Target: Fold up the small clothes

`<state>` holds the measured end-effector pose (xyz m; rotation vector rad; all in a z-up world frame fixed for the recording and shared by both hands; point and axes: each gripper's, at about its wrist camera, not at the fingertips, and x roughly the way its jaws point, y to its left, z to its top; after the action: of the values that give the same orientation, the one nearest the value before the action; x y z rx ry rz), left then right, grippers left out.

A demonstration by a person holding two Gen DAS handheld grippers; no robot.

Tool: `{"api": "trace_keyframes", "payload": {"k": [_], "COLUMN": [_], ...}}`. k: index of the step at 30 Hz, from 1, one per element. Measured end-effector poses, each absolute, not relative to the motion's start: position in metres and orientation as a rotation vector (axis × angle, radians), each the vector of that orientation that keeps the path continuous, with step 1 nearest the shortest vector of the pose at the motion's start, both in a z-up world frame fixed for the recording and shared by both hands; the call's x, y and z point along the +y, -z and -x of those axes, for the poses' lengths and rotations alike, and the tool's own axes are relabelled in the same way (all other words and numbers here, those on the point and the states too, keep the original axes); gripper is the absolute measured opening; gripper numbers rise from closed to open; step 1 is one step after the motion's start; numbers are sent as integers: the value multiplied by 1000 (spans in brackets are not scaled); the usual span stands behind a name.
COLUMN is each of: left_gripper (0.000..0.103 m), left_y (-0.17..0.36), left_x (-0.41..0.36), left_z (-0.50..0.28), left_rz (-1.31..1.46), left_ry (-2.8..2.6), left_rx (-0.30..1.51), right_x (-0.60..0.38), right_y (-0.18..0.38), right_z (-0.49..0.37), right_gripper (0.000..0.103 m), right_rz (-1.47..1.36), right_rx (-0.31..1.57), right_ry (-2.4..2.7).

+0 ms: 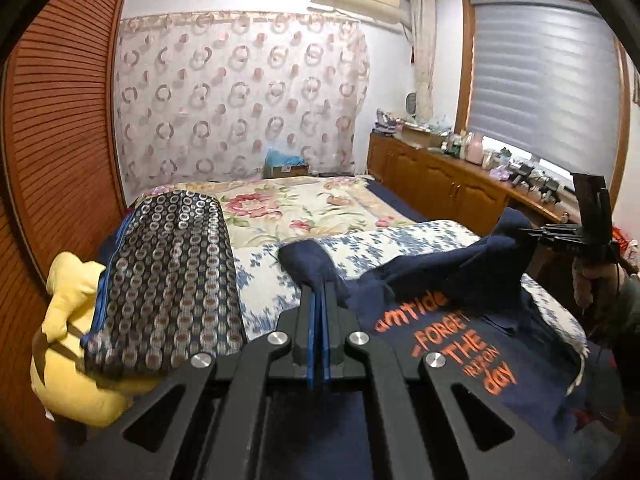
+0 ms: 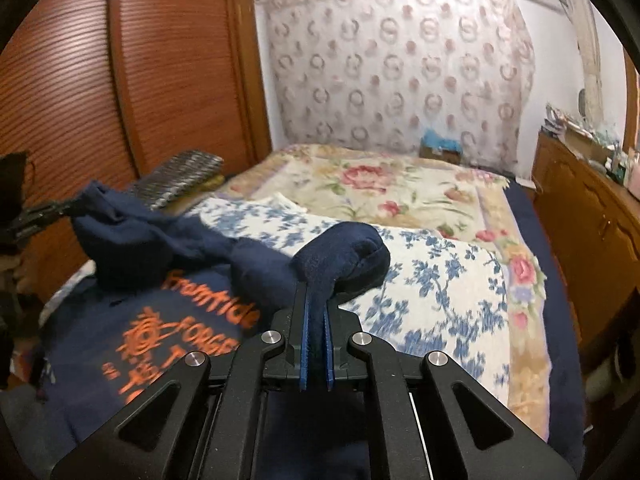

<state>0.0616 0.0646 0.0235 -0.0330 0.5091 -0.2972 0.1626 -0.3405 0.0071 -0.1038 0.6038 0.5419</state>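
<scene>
Navy shirt (image 1: 460,344) w/ orange print lies on the bed (image 1: 304,204), over a blue-floral sheet (image 1: 404,236), and we've got both its upper corners pinched and lifted off the sheet.

Left wrist view, left to right: louvred wooden wardrobe doors (image 1: 60,152) at the far left; a yellow plush (image 1: 68,336) w/ a dark ring-patterned pillow (image 1: 168,280) on top of it; then our left gripper (image 1: 319,300), blue pads clamped tight on a bunched bit of the navy cloth. Right of that the shirt's printed front sags towards us. Further right our right gripper (image 1: 524,234) has the other corner, pulled up to a peak, w/ a hand (image 1: 588,280) on the handle at the frame edge. Wooden cabinets (image 1: 440,176) w/ clutter on top run under the window blind (image 1: 540,80) beyond.

Right wrist view: left gripper (image 2: 68,208) at far left holds its corner raised; print shows blurred mid-left; right gripper (image 2: 316,300) is closed on a thick roll of navy fabric, cloth filling the gap btwn the pads. Floral bedspread (image 2: 380,184) stretches right.
</scene>
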Motion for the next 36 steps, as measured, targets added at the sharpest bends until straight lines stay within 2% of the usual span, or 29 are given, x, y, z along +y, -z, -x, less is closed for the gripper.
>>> {"api": "trace_keyframes", "payload": {"k": [14,33,36], "left_gripper": [0,1,9], "left_y": [-3,35,33], "left_x": [103,129,131], "left_z": [17,39,40], "left_rz": [83,114,96], "left_ry": [241,216,210], "left_rx": [500,621,615], "right_x": [-365,-380,-383], "right_y": [-8,37,52], "right_z": [-76,-44,-46], "right_gripper": [3,3,3], "right_rz": [94,114,106], "right_rx": [602,766,807], "right_ry": [-536,-515,-498]}}
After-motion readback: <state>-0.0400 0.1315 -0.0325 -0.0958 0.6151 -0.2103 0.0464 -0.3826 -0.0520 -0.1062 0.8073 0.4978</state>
